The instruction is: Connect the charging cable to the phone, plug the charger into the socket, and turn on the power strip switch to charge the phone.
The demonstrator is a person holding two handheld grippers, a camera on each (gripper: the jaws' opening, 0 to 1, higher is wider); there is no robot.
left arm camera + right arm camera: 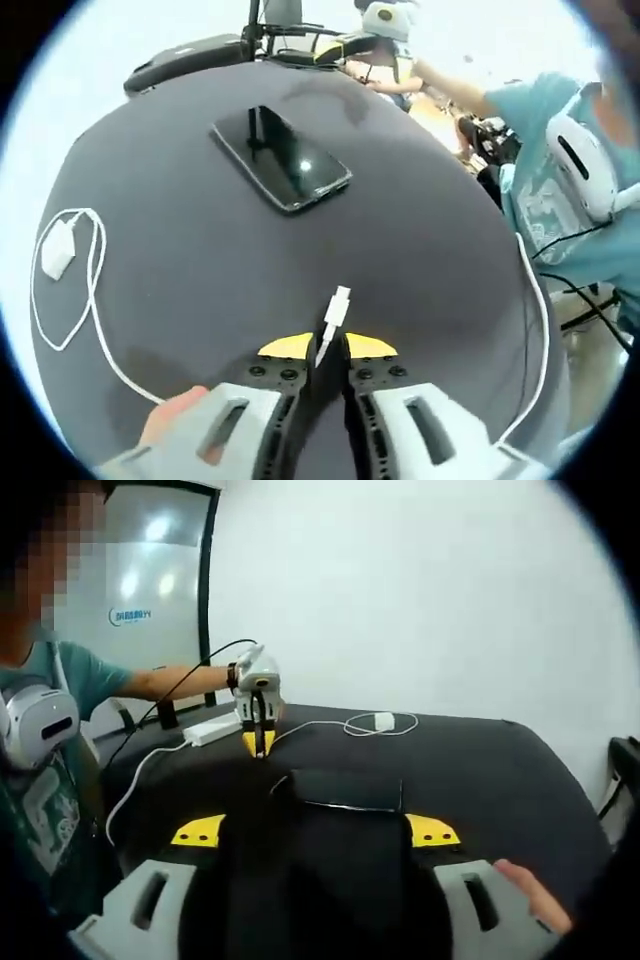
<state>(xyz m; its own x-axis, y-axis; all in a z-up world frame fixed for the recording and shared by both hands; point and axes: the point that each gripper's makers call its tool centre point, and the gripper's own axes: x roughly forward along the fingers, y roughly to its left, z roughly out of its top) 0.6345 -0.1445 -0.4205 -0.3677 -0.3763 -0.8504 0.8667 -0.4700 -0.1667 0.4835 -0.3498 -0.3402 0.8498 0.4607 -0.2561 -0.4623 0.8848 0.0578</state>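
Left tongs (327, 352) are pinched tight on the white plug end of the charging cable (334, 318), with the connector tip poking up past the yellow tips. From the left gripper view the phone (281, 156) lies flat and screen-up further along the dark surface (420, 240), well apart from the connector, with open cloth between them. The white charger (57, 249) sits off near the surface's edge with the cable looped around it, and another run of cable trails down the far side by a person in a teal shirt (545, 195).

Right tongs (316, 832) look spread wide in the right gripper view, yellow tips far apart, but a big dark shape sits between them and I honestly can't tell if it's the phone (345, 788) being gripped or just lying in front. That same view picks up stuff the other doesn't: the white power strip (211, 730) near the back edge, right beside the left tongs (259, 742), which point down at the surface. The charger (384, 721) and its loop show further along that same back edge.

Plenty of bare cloth toward the right side (520, 780).
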